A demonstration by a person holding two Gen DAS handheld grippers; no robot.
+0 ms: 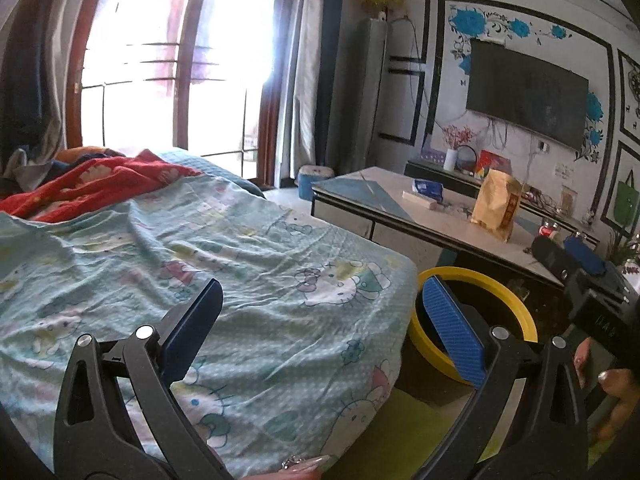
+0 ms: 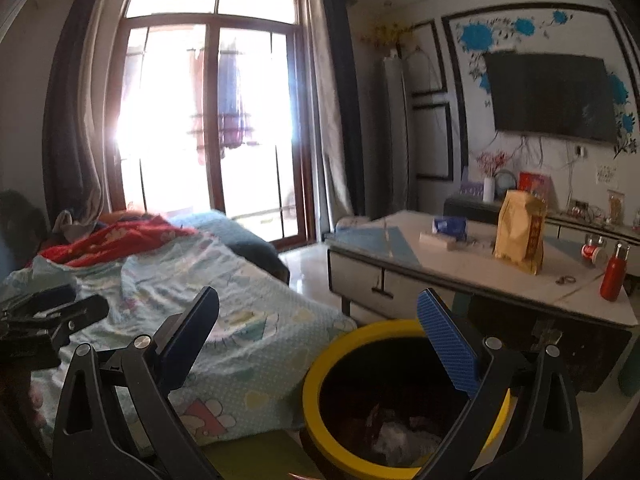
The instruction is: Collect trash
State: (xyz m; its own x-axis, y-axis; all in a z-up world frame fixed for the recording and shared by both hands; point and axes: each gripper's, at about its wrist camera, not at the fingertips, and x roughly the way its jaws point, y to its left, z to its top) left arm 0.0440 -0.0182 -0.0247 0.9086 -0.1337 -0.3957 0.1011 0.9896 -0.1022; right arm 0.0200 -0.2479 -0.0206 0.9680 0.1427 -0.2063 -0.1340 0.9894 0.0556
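Sunny bedroom: both claws, left claw [image 1: 320, 332] and right claw [image 2: 320, 340], gape wide and hold nothing; bin [image 2: 320, 376] has some trash, tabletop [image 2: 440, 268] bits wait

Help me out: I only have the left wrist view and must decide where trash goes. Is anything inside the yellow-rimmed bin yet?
Observer: Yes. The right wrist view looks down into the bin, and crumpled white trash lies at its bottom.
Operator: Is the right gripper carrying anything?
Observer: No. The right gripper is open, with nothing between its fingers.
Operator: Anything on the table that I miss?
Observer: A red bottle stands upright near the right end of the table.
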